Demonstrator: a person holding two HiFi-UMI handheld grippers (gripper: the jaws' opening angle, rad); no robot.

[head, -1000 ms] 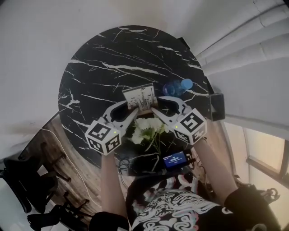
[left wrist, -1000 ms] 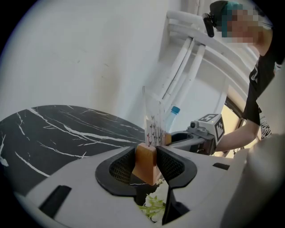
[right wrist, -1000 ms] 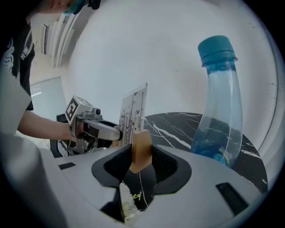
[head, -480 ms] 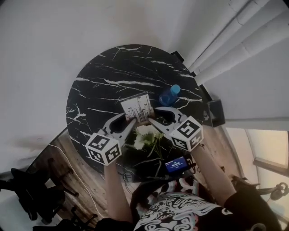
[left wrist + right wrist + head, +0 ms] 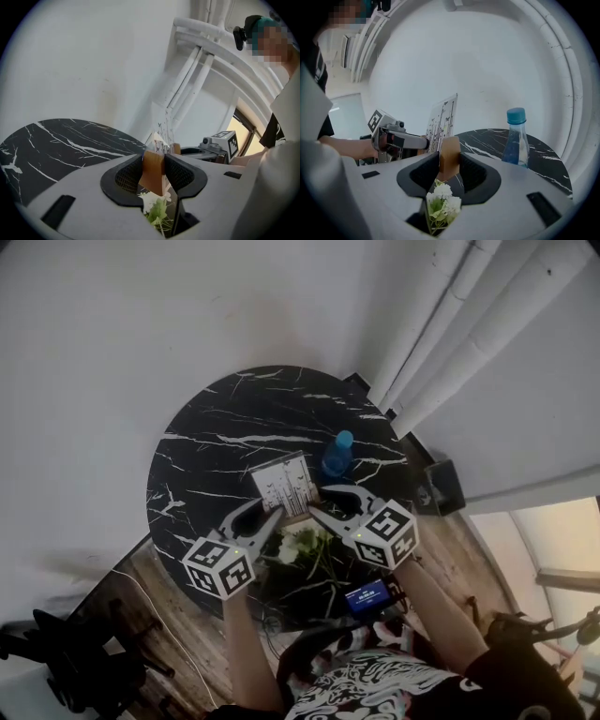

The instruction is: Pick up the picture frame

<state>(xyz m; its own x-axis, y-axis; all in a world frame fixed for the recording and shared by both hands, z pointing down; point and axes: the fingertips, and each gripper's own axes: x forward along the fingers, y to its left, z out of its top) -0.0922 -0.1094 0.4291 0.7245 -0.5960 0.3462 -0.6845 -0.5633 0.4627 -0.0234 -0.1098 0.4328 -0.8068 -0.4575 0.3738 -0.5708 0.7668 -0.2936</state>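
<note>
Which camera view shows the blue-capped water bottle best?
The right gripper view: the water bottle stands side-on and large, cap and body clear, on the marble table. The head view shows it small, from above. The left gripper view does not show it.

A round black marble table [image 5: 216, 432] stands on a wood floor [image 5: 164, 582] beside a white wall [image 5: 141, 315], with a bright window [image 5: 553, 532] at right.

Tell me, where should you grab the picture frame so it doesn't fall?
By its wooden border, low down, one gripper from each side. The picture frame is flat and thin, so its edge fits between the jaws, and two grips likely stop it tipping. The left gripper and right gripper hold it that way.
</note>
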